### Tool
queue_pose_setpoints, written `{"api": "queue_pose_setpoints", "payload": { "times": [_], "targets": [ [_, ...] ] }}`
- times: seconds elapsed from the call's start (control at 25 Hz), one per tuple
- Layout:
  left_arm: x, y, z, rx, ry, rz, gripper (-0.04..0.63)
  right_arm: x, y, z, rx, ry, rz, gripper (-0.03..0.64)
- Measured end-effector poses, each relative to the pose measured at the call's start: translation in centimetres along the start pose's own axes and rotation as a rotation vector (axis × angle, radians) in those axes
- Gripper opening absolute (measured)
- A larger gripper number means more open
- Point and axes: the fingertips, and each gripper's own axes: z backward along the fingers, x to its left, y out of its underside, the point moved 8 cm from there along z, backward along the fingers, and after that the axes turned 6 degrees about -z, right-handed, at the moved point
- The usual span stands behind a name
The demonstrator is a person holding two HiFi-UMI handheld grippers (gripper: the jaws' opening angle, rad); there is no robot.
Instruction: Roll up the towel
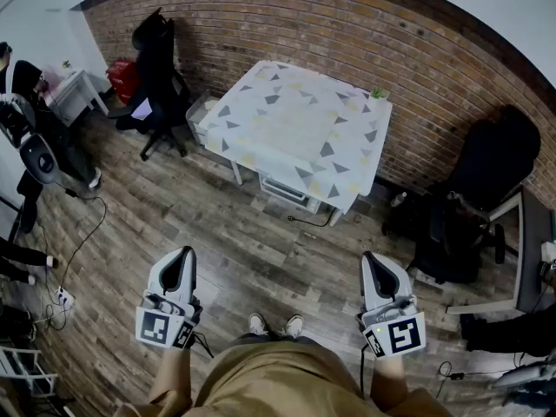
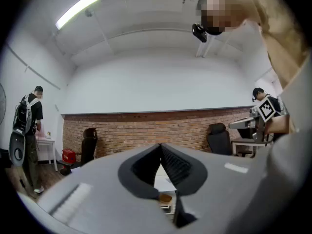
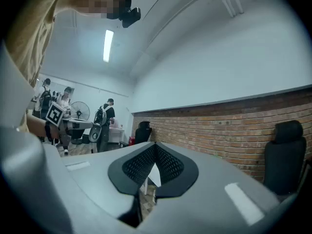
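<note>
Your left gripper (image 1: 179, 259), right gripper (image 1: 379, 264): fingers closed, empty, well short of counter (image 1: 235, 173). Cloth (image 1: 295, 120) there looks limp; pinch its near edge.

White triangle-patterned cloth (image 1: 295, 129), spread flat, draped over table (image 1: 236, 175)

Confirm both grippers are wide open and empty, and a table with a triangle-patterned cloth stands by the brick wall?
No: the left gripper and right gripper are shut, not wide open, as both gripper views show. Both are empty; the table does stand by the brick wall.
</note>
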Motion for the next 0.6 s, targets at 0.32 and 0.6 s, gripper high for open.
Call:
{"api": "queue_pose_setpoints", "payload": {
  "times": [0.32, 0.6],
  "targets": [
    [0.4, 0.2, -0.8, -0.007, 0.008, -0.007, 0.060, -0.2, 0.3, -0.7, 0.004, 0.002, -0.004, 0.003],
    [0.2, 0.7, -2.1, -0.017, 0.013, 0.006, 0.082, -1.8, 0.9, -1.3, -0.024, -0.032, -0.062, 0.008]
  ]
}}
